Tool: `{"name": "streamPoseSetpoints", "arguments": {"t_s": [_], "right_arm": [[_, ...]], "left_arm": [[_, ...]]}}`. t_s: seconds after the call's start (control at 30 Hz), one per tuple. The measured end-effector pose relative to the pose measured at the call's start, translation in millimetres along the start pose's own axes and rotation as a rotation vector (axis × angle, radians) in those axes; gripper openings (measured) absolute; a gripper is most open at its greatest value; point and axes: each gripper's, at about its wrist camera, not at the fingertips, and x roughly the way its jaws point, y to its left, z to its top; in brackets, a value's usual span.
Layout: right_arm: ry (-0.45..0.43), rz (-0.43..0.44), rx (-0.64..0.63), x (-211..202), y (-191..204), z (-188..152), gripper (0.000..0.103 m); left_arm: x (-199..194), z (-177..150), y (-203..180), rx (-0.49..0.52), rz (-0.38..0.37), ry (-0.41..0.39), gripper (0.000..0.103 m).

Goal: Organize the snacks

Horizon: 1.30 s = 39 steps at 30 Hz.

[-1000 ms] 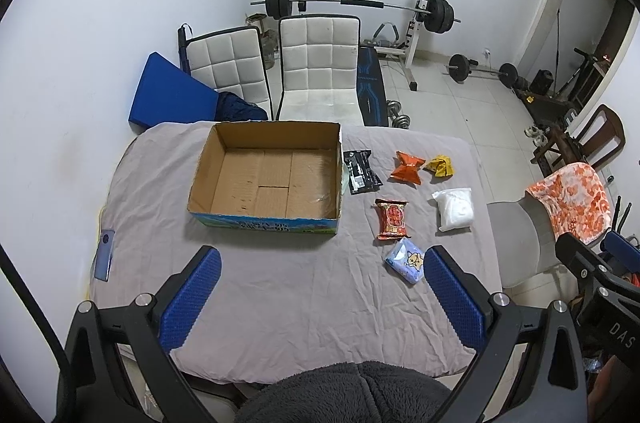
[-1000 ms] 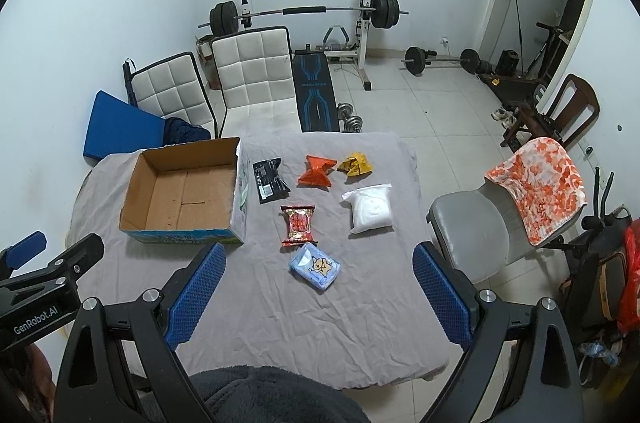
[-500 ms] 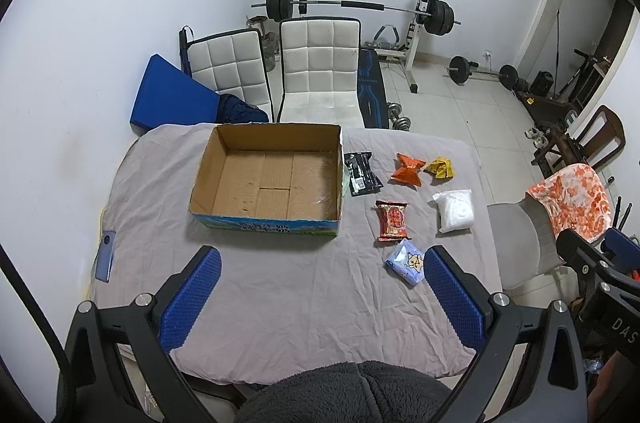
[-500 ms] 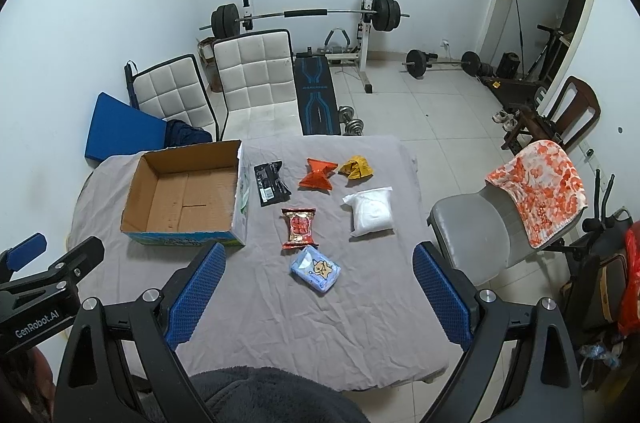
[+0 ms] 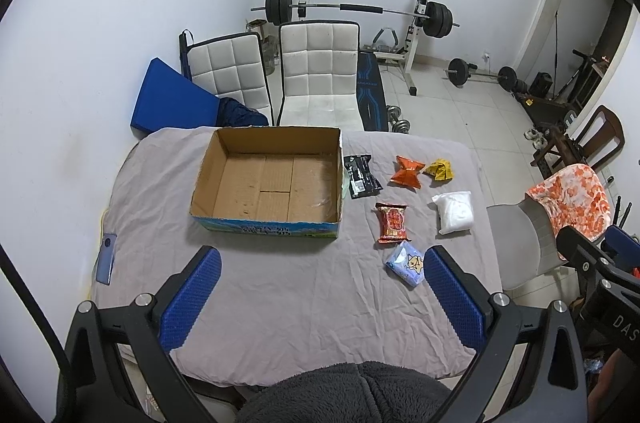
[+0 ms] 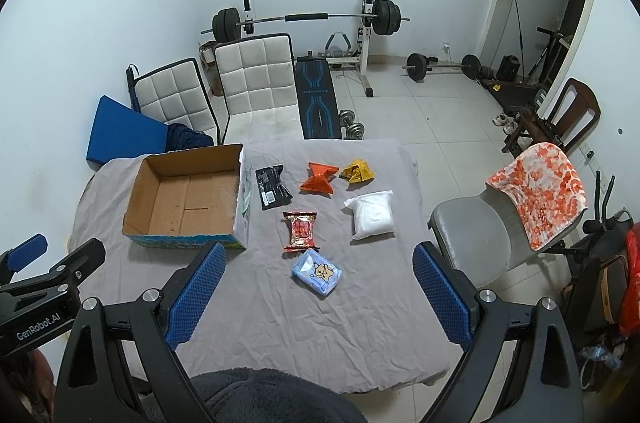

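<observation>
An empty open cardboard box (image 5: 272, 183) (image 6: 188, 199) sits on the left half of the grey-clothed table (image 5: 280, 303). To its right lie several snack packs: black (image 5: 361, 176) (image 6: 272, 186), orange (image 5: 407, 172) (image 6: 319, 176), yellow (image 5: 440, 169) (image 6: 357, 172), white (image 5: 454, 212) (image 6: 372, 214), red (image 5: 393, 223) (image 6: 301, 231) and light blue (image 5: 406, 262) (image 6: 317, 272). My left gripper (image 5: 320, 283) hangs open high above the table's near side. My right gripper (image 6: 318, 285) is open too, above the light blue pack, holding nothing.
A phone (image 5: 106, 259) lies at the table's left edge. Two white chairs (image 5: 316, 71) stand behind the table, a grey chair with an orange towel (image 6: 536, 191) at its right. A barbell rack (image 6: 304, 19) and weights occupy the back floor.
Both views have shifted slightly, the table sitting a touch lower in frame. The snacks and box have not moved, and both grippers stay open.
</observation>
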Motion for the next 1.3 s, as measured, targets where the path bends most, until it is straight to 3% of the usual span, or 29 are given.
{"name": "streamPoseSetpoints", "arguments": {"t_s": [0.5,0.7,0.87,1.07,1.17,1.3], "right_arm": [[0.016,0.021,0.004,1.0,1.1,1.3,0.097],[0.060,0.041,0.075,30.9,-30.0,7.1,0.097],[0.153,0.030,0.134,93.5,-71.8,17.7,0.103],[0.271,0.017,0.179,202.3,-125.2,27.0,0.103],[0.321,0.018,0.181,265.9,-144.0,32.9,0.103],[0.409,0.017,0.172,354.3,-159.6,36.4,0.103]], "left_arm": [[1.2,-1.9,1.6,-0.010,-0.016,0.002,0.103],[23.1,10.9,-9.5,0.005,-0.028,-0.009,0.103],[71.0,36.0,-30.7,0.039,-0.024,0.016,0.103],[168.0,54.9,-65.9,0.053,-0.103,0.173,0.103],[235.6,57.6,-87.8,0.051,-0.143,0.279,0.103],[315.3,50.3,-115.5,0.071,-0.150,0.413,0.103]]}}
